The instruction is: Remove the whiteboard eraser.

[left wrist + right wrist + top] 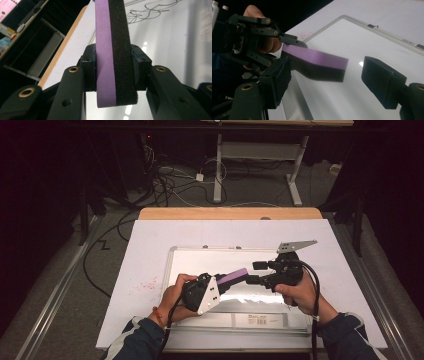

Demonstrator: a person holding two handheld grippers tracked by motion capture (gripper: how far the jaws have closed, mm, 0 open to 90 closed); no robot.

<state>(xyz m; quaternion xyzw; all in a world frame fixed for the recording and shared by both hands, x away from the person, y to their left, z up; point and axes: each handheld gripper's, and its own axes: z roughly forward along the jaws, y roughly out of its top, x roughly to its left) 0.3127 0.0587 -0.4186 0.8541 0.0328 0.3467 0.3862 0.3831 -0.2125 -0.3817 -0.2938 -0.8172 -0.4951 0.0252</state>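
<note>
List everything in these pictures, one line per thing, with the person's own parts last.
eraser: one, purple top with black foam, clamped between the left jaws, held above the whiteboard.
whiteboard: one, white with silver frame, flat on the table; black scribbles on it in the left gripper view.
paper sheet: one, white, covering the table under the whiteboard; reddish specks at its left.
table: one, light wood edge at the far side.
cables: several, black and white, on the floor beyond the table.
left hand-held gripper: one, black, shut on the eraser.
right hand-held gripper: one, black, jaws open beside the eraser's free end.
hands: two, dark sleeves.
</note>
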